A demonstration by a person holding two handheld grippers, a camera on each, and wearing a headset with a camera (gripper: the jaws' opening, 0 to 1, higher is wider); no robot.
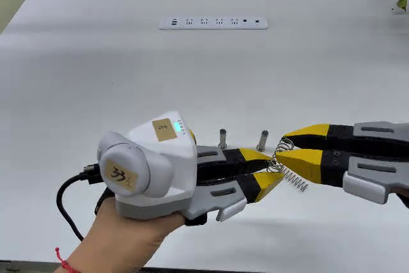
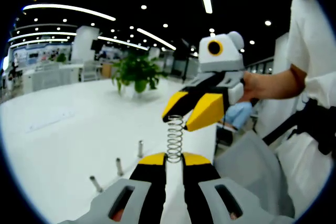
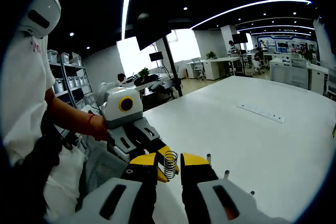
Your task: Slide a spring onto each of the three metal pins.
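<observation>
Jaws of the left gripper (image 2: pixel 174 159) stand close together and pinch the near end of the spring (image 2: pixel 174 136). In the left gripper view the coil rises straight from between the two yellow tips. Its far end reaches the jaws of the right gripper (image 2: pixel 177 123), which come in from above with one tip on either side of the coil.

In the right gripper view the spring is seen end-on in the gap between that gripper's own yellow tips. A sliver of space shows on each side, so I cannot tell whether those jaws press on it or only bracket it.

From the head view the two grippers meet tip to tip above the white bench (image 1: pixel 96 81), the left one held in a hand (image 1: pixel 128 234) at the lower left. The spring hangs slantwise between them, clear of the bench, with part of it running down past the right gripper's lower jaw.

The three metal pins (image 2: pixel 119 166) stand upright in a row on the bench, just beyond the left jaws. They are near the spring but apart from it, and all are bare. A white power strip (image 1: pixel 213 23) lies well behind.
</observation>
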